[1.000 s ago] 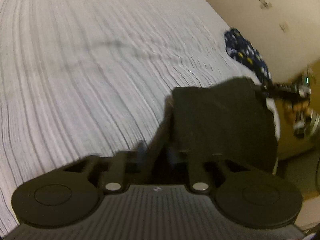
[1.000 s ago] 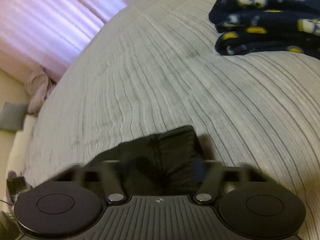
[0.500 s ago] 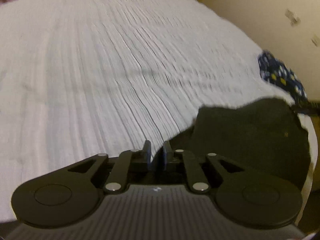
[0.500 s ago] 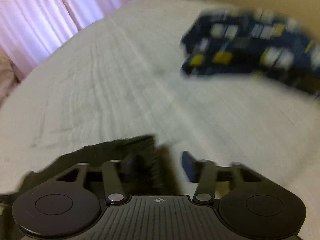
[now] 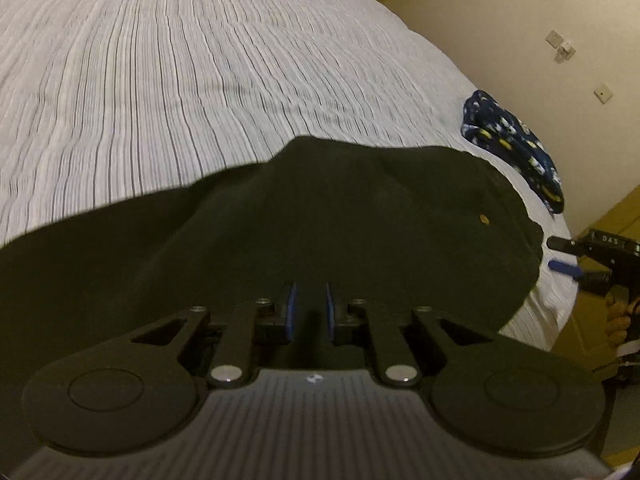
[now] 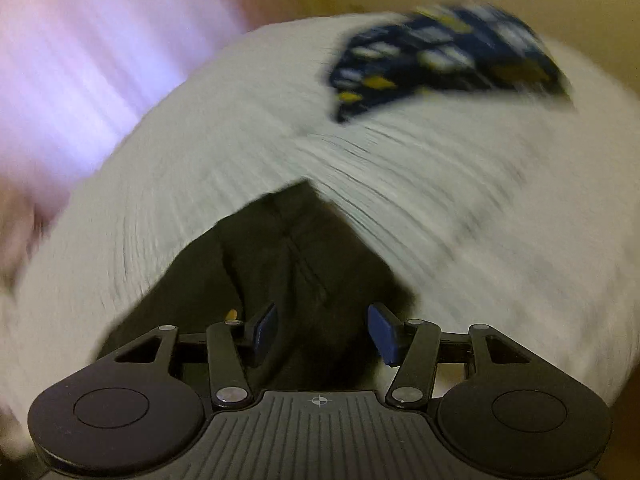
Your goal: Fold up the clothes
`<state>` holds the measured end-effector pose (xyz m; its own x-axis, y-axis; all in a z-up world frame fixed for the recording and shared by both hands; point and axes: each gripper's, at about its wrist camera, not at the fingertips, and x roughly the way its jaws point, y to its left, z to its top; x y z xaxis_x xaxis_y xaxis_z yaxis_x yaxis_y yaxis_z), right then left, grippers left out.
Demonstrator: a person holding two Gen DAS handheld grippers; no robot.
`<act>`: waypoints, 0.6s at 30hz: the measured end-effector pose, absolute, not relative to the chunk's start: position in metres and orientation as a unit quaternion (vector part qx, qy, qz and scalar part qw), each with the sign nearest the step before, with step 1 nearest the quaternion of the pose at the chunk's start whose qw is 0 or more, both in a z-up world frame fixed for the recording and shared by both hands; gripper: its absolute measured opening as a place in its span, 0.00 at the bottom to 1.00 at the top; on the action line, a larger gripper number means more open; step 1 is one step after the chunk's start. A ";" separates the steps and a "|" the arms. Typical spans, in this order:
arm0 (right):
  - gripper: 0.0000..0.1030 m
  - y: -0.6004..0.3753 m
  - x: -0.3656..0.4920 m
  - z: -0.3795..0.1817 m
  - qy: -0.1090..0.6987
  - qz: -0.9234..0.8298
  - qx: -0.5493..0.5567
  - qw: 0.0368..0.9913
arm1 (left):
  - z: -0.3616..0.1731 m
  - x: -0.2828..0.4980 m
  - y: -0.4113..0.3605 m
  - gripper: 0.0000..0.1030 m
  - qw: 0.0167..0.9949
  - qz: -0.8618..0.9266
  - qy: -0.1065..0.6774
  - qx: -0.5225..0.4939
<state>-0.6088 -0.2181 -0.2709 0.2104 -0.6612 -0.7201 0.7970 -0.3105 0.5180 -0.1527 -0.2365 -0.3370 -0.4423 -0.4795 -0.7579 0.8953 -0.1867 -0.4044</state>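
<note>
Right view blurred. Right gripper (image 6: 323, 334) spread, released, over black garment (image 6: 288, 264); left gripper (image 5: 308, 312) parted slightly, grip on garment unclear.

The black fabric garment (image 5: 320, 216) now lies spread wide across the striped white bed (image 5: 200, 80) instead of hanging bunched. The right gripper (image 6: 323, 334) now has its jaws parted, off the cloth.

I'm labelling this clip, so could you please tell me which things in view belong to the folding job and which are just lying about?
Part of the job:
black garment
left claw
right claw
bed

Lying about:
patterned navy fabric
wall sockets
curtain
</note>
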 end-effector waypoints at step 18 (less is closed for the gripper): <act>0.54 -0.209 -0.568 -0.280 0.110 -0.687 0.457 0.554 | -0.361 -0.108 -0.195 0.07 0.476 -0.747 0.400 0.235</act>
<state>-0.5682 -0.2093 -0.2804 0.0316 -0.6604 -0.7502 0.8623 -0.3616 0.3546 -0.1082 -0.1948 -0.3610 -0.4373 -0.5229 -0.7317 0.8988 -0.2270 -0.3750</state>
